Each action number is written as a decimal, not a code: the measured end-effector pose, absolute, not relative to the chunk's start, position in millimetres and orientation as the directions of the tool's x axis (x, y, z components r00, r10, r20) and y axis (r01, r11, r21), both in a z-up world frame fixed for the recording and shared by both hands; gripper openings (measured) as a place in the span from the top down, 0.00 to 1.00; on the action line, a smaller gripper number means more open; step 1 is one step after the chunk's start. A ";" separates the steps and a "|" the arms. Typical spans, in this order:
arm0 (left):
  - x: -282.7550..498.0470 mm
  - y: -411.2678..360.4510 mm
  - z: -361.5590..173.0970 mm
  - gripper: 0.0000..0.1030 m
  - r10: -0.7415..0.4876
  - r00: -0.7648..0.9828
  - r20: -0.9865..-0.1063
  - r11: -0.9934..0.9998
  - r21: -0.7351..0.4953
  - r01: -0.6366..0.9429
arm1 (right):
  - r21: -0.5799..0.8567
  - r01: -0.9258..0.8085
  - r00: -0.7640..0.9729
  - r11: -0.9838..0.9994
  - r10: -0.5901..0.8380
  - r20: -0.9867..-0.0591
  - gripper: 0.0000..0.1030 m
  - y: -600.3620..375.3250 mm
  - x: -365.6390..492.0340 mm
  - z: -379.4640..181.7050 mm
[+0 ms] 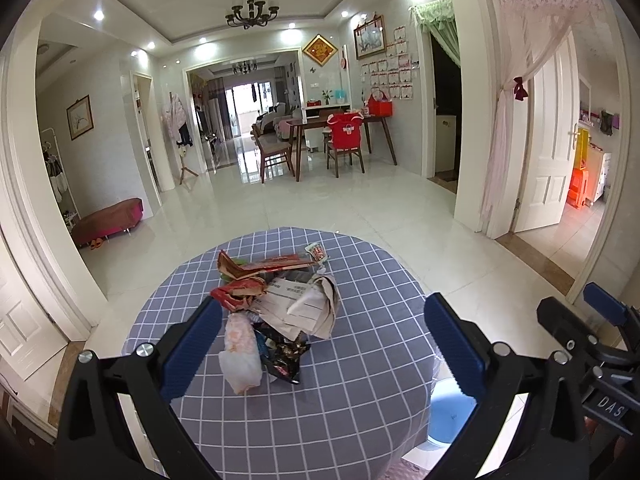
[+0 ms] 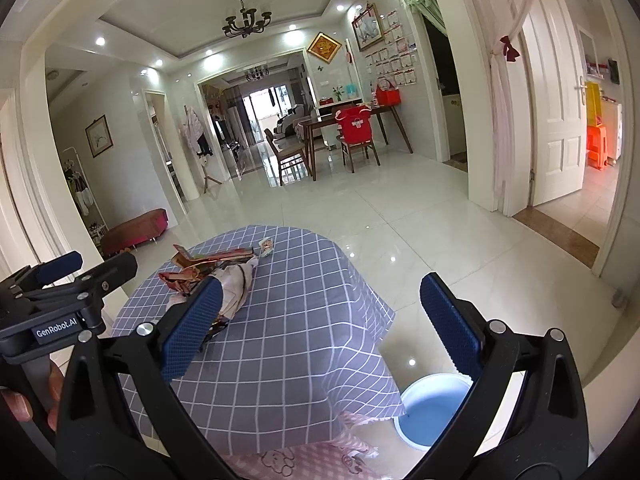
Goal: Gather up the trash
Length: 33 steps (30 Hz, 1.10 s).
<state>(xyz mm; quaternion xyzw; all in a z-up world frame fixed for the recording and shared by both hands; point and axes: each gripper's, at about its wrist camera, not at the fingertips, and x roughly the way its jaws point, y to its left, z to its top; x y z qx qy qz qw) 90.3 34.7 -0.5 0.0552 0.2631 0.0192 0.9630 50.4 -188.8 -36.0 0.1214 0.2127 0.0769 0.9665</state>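
Note:
A pile of trash (image 1: 272, 308) lies on the table with the grey checked cloth (image 1: 340, 412): crumpled paper (image 1: 308, 304), red wrappers (image 1: 240, 288), a white plastic bag (image 1: 240, 356) and a dark foil wrapper (image 1: 284, 356). My left gripper (image 1: 324, 344) is open and empty, held above the near side of the pile. My right gripper (image 2: 320, 328) is open and empty, above the table's right side; the pile (image 2: 216, 276) is beside its left finger. A blue bin (image 2: 432, 412) stands on the floor right of the table, also in the left wrist view (image 1: 452, 412).
A small wrapper (image 1: 317, 251) lies at the table's far edge. Glossy white floor tiles (image 1: 320, 204) stretch beyond. A red bench (image 1: 108, 220) stands at the left wall, a dining table with chairs (image 1: 320, 136) far back, an open white door (image 1: 548, 160) at right.

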 end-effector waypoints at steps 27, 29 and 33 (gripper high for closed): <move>99.5 -22.8 -4.4 0.04 0.085 0.851 -0.518 0.990 0.144 -0.011 | 0.320 -0.118 0.887 0.940 0.244 -0.391 0.06 -238.6 56.7 -44.8; 103.3 -19.8 -6.9 0.04 0.077 0.849 -0.523 0.990 0.138 -0.004 | 0.319 -0.126 0.887 0.939 0.251 -0.388 0.06 -237.0 56.9 -46.0; 109.7 -16.4 -11.9 0.04 0.061 0.845 -0.531 0.993 0.121 0.005 | 0.310 -0.120 0.880 0.943 0.246 -0.407 0.06 -230.5 61.3 -50.7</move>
